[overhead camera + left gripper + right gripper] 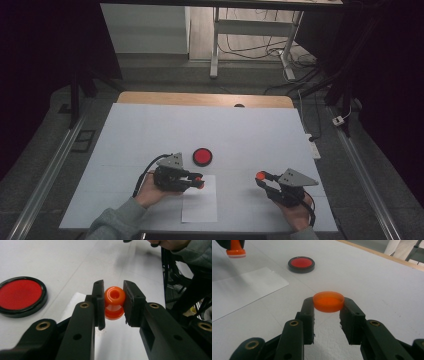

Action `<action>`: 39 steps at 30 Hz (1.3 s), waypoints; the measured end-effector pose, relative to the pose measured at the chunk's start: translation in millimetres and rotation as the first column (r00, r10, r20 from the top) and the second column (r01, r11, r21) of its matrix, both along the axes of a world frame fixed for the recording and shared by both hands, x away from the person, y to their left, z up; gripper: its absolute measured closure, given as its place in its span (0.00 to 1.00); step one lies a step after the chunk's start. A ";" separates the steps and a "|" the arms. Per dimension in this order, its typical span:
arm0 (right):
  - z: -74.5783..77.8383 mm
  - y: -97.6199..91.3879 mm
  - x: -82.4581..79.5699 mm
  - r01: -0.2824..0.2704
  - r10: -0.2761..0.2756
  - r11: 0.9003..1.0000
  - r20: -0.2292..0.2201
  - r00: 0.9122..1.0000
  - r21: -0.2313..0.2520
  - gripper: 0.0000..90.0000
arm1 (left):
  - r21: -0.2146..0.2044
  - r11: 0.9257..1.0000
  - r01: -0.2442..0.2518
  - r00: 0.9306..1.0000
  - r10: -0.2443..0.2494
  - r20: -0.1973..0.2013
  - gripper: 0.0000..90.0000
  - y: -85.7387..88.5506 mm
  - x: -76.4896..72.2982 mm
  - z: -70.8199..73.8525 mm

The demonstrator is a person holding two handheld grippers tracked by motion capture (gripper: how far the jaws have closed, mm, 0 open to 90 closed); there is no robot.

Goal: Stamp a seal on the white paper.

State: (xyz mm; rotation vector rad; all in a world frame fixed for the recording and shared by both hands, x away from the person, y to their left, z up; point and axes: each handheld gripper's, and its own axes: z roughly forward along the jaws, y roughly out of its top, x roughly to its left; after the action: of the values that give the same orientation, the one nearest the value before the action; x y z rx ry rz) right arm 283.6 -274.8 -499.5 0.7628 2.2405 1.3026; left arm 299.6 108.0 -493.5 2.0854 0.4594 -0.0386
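My left gripper (199, 181) is shut on an orange stamp (114, 302), held upright just above a white sheet of paper (200, 202); the same stamp (235, 248) appears at the top left of the right gripper view. The right gripper (328, 305) is shut on a round orange lid (328, 301), held level a little above the table; from above the lid (260, 175) is a small orange spot. A red ink pad in a black case (202, 156) lies on the table behind the paper, also seen as the ink pad (20, 295) and ink pad (301, 264).
The white tabletop (260, 135) stretches wide behind both grippers, with a wooden edge (205, 99) at the back. A person's hands and grey sleeves (117, 220) come in from the bottom. Cables and a desk frame (250, 40) lie on the floor beyond.
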 end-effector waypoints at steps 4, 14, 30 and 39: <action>-0.3 0.5 0.2 -0.007 0.007 1.000 -0.001 1.000 0.005 0.72 | 0.006 1.000 0.002 1.000 -0.002 -0.003 0.81 -1.5 -0.9 -2.1; 0.0 0.6 0.1 -0.010 0.010 1.000 -0.001 1.000 0.000 0.72 | 0.031 0.999 -0.019 1.000 0.019 -0.007 0.81 -4.0 -1.8 -9.0; -0.5 1.0 0.3 -0.004 0.004 1.000 0.004 1.000 -0.006 0.72 | 0.071 0.997 -0.022 1.000 0.024 -0.018 0.81 -7.3 -1.5 -19.1; -0.6 1.2 0.2 -0.003 0.003 1.000 0.001 1.000 -0.007 0.72 | 0.101 0.995 -0.024 1.000 0.026 -0.015 0.81 -11.4 -3.7 -25.2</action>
State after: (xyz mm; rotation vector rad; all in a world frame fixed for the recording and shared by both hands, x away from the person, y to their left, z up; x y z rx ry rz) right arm 283.8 -273.6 -500.1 0.7564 2.2451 1.2960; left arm 295.9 96.6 -518.7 2.1795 0.5068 -0.0180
